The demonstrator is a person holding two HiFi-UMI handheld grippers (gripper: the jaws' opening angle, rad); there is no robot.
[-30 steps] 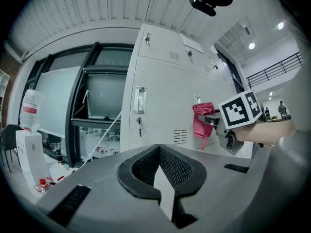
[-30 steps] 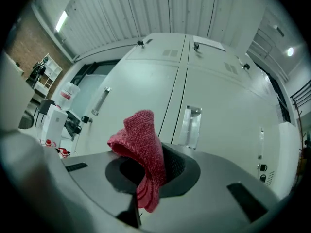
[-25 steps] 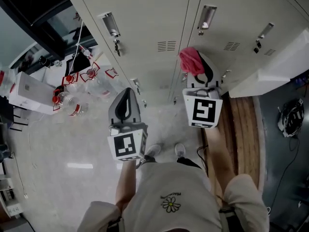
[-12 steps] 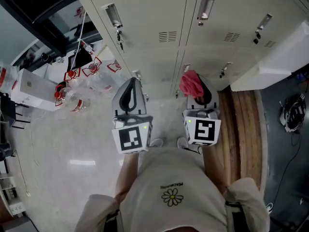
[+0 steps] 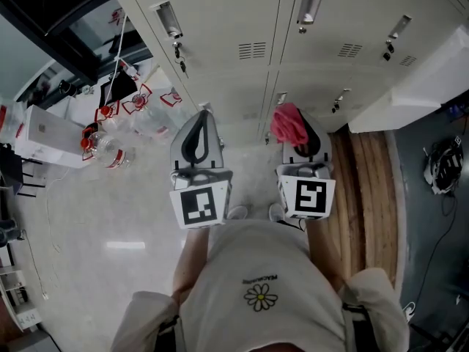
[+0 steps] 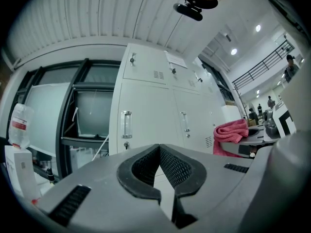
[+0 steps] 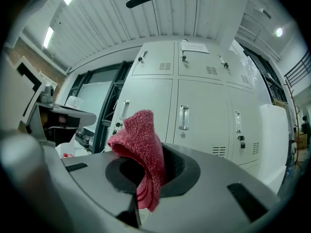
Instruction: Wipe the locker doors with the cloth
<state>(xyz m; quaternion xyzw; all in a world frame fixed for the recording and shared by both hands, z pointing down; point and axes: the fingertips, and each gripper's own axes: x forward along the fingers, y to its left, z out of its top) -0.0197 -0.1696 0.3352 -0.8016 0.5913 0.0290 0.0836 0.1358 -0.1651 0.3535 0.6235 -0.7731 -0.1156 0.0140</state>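
Pale grey locker doors (image 5: 220, 20) with metal handles fill the top of the head view and stand ahead in both gripper views (image 7: 197, 113) (image 6: 146, 110). My right gripper (image 5: 294, 127) is shut on a red cloth (image 5: 288, 123), whose folded top sticks up from the jaws (image 7: 141, 140). It hangs a little short of the lower doors, not touching them. My left gripper (image 5: 202, 116) is level with it to the left, shut with nothing in it (image 6: 159, 148). The left gripper view also catches the cloth (image 6: 231, 130) at its right.
Plastic bottles with red caps (image 5: 110, 149) and a white box (image 5: 40, 134) lie on the pale floor at left. A wooden plank strip (image 5: 366, 174) runs beside the lockers at right, under a white ledge (image 5: 418, 86). Cables and gear (image 5: 440, 171) sit on the dark floor.
The right gripper has drawn the cloth back and down from the locker door. Both grippers now sit side by side; the left barely moved.
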